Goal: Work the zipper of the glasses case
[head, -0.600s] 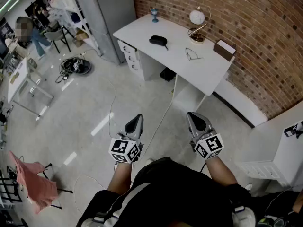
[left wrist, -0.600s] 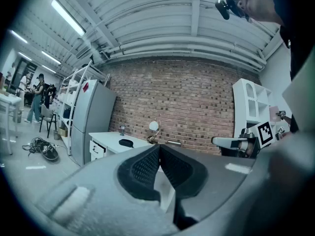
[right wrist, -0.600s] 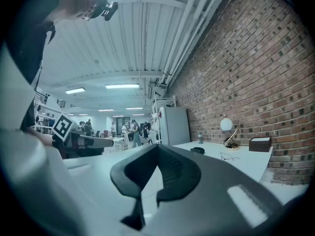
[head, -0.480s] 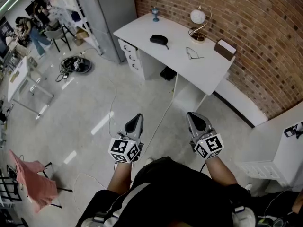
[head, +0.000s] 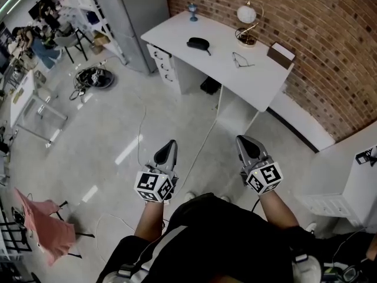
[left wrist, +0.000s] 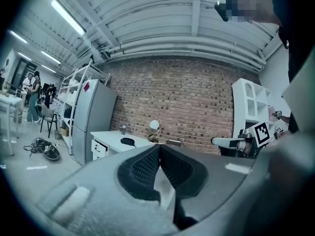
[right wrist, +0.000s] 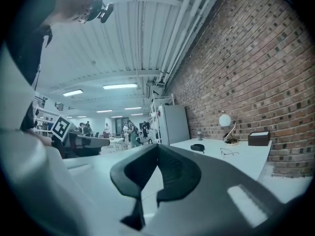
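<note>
We hold the left gripper [head: 167, 146] and the right gripper [head: 244, 141] side by side in front of us, apart from each other, both pointing forward. The left jaws are pressed fully together with nothing between them, and the right jaws are likewise closed tight and empty. Under and ahead of the jaws lies pale floor [head: 118, 128], where a thin cable [head: 203, 145] runs forward between the two pairs of jaws. Well beyond both stands the white desk [head: 171, 31]. The black case [head: 197, 43] lies flat on it, ahead of the gap between the two grippers, a little right of where the left jaws point and left of where the right jaws point; neither gripper touches it. The glasses [head: 240, 61] lie on the desk right of the case, roughly straight ahead of the right jaws. Farther off, a lamp [head: 247, 23] stands beyond the glasses, and a brown box [head: 280, 55] sits to its right, both close to the brick wall [head: 330, 46].
</note>
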### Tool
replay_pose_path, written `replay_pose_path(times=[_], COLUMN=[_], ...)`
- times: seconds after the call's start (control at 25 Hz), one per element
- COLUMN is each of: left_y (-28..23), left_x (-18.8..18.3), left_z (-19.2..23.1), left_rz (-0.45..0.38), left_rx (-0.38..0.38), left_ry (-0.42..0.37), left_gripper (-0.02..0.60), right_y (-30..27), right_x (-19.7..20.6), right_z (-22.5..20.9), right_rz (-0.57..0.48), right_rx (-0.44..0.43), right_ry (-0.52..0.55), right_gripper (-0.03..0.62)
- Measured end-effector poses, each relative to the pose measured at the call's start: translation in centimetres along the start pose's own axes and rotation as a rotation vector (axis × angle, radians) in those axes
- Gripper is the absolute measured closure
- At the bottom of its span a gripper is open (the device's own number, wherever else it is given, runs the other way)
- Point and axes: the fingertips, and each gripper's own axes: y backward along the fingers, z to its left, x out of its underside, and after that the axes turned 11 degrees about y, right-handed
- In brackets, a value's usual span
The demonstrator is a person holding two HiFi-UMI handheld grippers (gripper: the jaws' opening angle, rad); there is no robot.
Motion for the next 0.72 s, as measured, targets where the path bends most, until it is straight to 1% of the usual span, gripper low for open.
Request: replay_pose_path(times=[0.12, 0.16, 0.2, 0.24, 0.28, 0.32, 0.36, 0.4, 0.48, 0.72], left_y=[0.4, 0.5, 0.6, 0.7, 0.8, 1.0, 1.0, 1.0, 0.9, 0.3], left_x=[-0.1, -0.2, -0.3, -0.5, -0.8, -1.2, -1.5, -1.8, -2.1, -1.3], left_z=[0.0, 0.1, 0.3, 0.7, 1.2, 1.7, 2.2, 2.6, 3.4, 5.8], left_rz=[-0.001, -0.008, -0.016, -0.028, -0.042, -0.055, -0.063, -0.063, -0.046, 0.075], left_rx=[0.009, 0.015, 0.013, 0.002, -0.016, -0.034, -0.045, -0.049, -0.04, 0.02], left_ry=[-0.034, -0.045, -0.051, -0.052, -0.053, -0.055, -0.057, -0.06, -0.07, -0.087], left_gripper=[0.583, 0.547, 0.439, 0.298, 0.185, 0.155, 0.141, 0.132, 0.123, 0.124], right_y=[-0.1, -0.2, -0.3, -0.4, -0.5, -0.5, -0.6, -0.8, -1.5, -4.6], right_x=[0.0, 0.1, 0.2, 0.4, 0.5, 0.5, 0.4, 0.2, 0.0, 0.6], right_z=[0.3, 0.5, 0.8, 0.8, 0.8, 0.7, 0.5, 0.5, 0.7, 2.9], right_rz=[-0.019, -0.022, -0.023, -0.02, -0.018, -0.016, -0.017, -0.02, -0.023, 0.029], right_rx=[-0.009, -0.015, -0.014, -0.002, 0.02, 0.045, 0.067, 0.082, 0.091, 0.056], right_ry=[-0.016, -0.022, -0.027, -0.03, -0.027, -0.02, -0.012, -0.006, -0.002, 0.015], right_gripper=[0.589, 0.565, 0.416, 0.296, 0.245, 0.227, 0.214, 0.214, 0.214, 0.214])
